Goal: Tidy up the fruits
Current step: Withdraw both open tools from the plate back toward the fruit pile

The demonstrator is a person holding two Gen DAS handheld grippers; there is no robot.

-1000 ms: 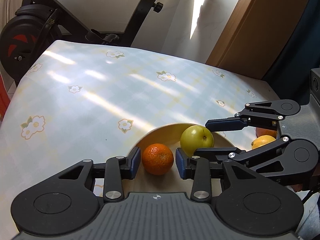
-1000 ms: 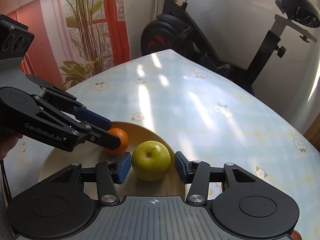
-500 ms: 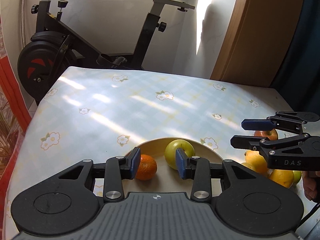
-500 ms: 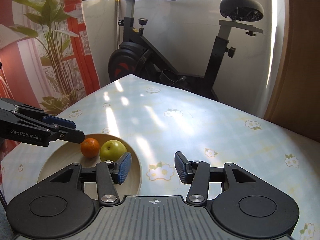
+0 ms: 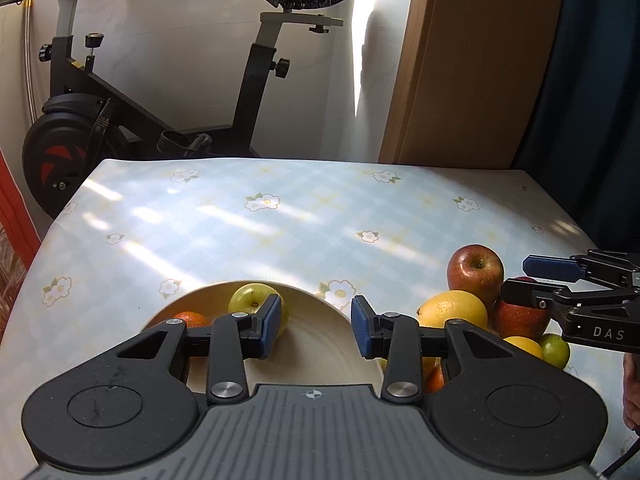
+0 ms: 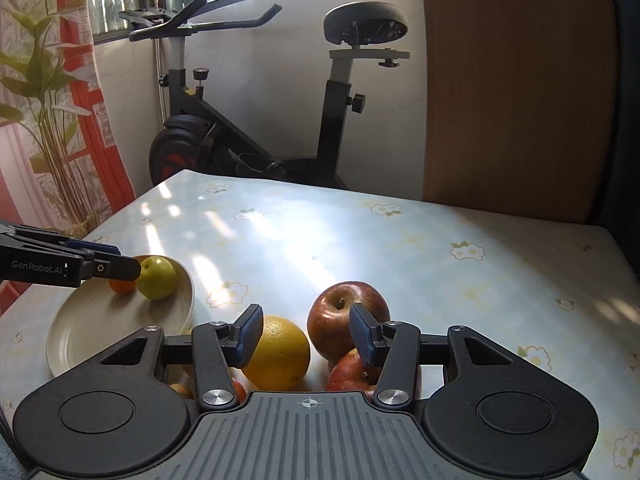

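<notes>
A second ago each gripper hung low over the cream plate (image 6: 60, 332), the left gripper (image 5: 314, 322) framing the small orange (image 5: 191, 318) and the right gripper (image 6: 306, 334) framing the green apple (image 6: 157, 277). Both have since pulled back and swung toward the fruit pile; neither fruit left the plate. Both sets of jaws stand apart with nothing between the pads, at the same gap as before.

From the left wrist view, the left gripper hovers above the plate's near right part, the green apple just behind its left finger (image 5: 272, 318). The right gripper (image 5: 516, 276) shows at the right edge of that view, over the pile. From the right wrist view, the right gripper sits above the pile, a large orange (image 6: 276, 352) and a red apple (image 6: 344, 316) beyond its pads, a second red apple (image 6: 348, 372) beneath. A lime (image 5: 556, 350) lies on the pile's side away from the plate.

The plate rests on a table (image 5: 280, 220) covered in pale checked cloth with flower prints, streaked by sunlight. Beyond the plate, across the table, stands an exercise bike (image 6: 256, 120) against a white wall, with a wooden panel (image 6: 512, 92) to its right and a red curtain with a leafy plant (image 6: 44, 120) to its left.

Past the plate the cloth lies bare to the far edge. The plate sits near the table's left edge; the pile is just to its right.
</notes>
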